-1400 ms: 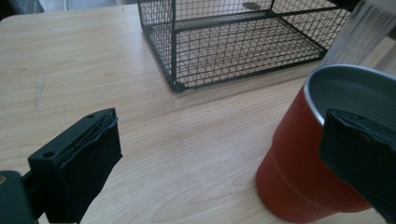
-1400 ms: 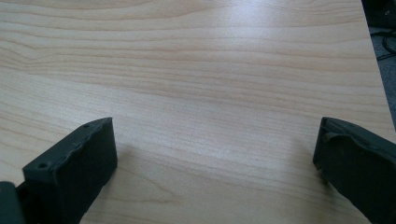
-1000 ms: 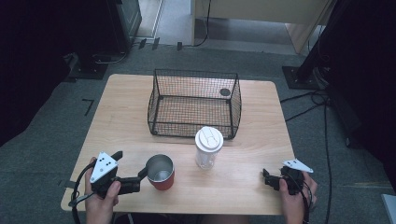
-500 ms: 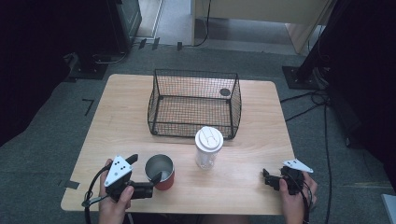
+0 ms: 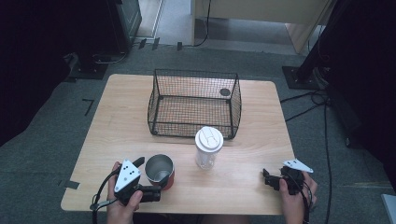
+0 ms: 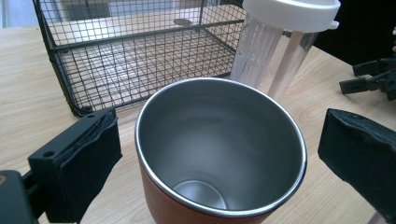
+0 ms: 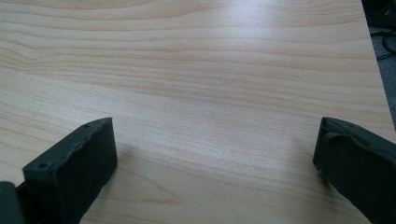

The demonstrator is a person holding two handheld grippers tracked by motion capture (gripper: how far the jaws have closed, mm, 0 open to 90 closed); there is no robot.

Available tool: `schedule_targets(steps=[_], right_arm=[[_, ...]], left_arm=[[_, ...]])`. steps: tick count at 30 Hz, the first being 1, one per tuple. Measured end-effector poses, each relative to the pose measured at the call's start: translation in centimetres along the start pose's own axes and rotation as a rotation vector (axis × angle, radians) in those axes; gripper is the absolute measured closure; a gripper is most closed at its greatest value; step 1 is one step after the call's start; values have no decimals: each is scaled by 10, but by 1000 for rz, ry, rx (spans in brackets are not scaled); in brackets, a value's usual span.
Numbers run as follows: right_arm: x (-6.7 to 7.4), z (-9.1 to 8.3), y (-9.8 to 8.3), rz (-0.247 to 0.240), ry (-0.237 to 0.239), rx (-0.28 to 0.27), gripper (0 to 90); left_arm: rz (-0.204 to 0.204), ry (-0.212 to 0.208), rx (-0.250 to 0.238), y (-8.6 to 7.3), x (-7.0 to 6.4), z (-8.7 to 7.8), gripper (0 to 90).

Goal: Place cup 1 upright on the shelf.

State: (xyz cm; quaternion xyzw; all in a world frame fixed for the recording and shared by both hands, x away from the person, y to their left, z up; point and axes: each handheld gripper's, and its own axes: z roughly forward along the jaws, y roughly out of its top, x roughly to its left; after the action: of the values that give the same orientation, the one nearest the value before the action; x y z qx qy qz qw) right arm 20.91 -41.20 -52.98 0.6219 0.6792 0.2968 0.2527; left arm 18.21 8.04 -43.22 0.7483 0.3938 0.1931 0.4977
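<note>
A steel mug [image 5: 159, 171] with a red outer wall stands near the table's front edge, left of centre. My left gripper [image 5: 152, 178] is open, one jaw on each side of the mug [image 6: 219, 154], with a gap left at both pads [image 6: 88, 163]. The mug is empty inside. A clear tumbler [image 5: 208, 148] with a white lid stands upright just right of the mug, also in the left gripper view [image 6: 280, 42]. My right gripper [image 5: 270, 179] rests low at the front right, open over bare wood [image 7: 215, 144] with nothing between its jaws.
A black wire basket [image 5: 194, 105] sits at the middle back of the wooden table [image 5: 116, 121], with a small dark round thing [image 5: 225, 92] on its floor at the far right corner. Dark stands and cables lie on the floor around the table.
My left gripper has moved right and turned toward the mug, so its jaws now straddle it. The right gripper, tumbler and basket have stayed put.
</note>
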Motion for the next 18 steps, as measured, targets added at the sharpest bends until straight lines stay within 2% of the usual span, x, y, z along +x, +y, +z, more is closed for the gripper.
schedule_targets(steps=[4, 8, 12, 14, 16, 18], right_arm=[[0, 0, 0, 0, 0, 0, 0], [0, 0, 0, 0, 0, 0, 0], [0, 0, 0, 0, 0, 0, 0], [0, 0, 0, 0, 0, 0, 0], [0, 0, 0, 0, 0, 0, 0], [0, 0, 0, 0, 0, 0, 0]], left_arm=[[3, 23, 7, -3, -2, 4, 0], [0, 19, 11, -6, -4, 7, 0], [11, 49, 15, -14, -7, 13, 0], [9, 44, 9, -16, -7, 14, 0], [-21, 24, 1, -21, -6, 16, 0], [-28, 24, 11, -26, -5, 19, 0]])
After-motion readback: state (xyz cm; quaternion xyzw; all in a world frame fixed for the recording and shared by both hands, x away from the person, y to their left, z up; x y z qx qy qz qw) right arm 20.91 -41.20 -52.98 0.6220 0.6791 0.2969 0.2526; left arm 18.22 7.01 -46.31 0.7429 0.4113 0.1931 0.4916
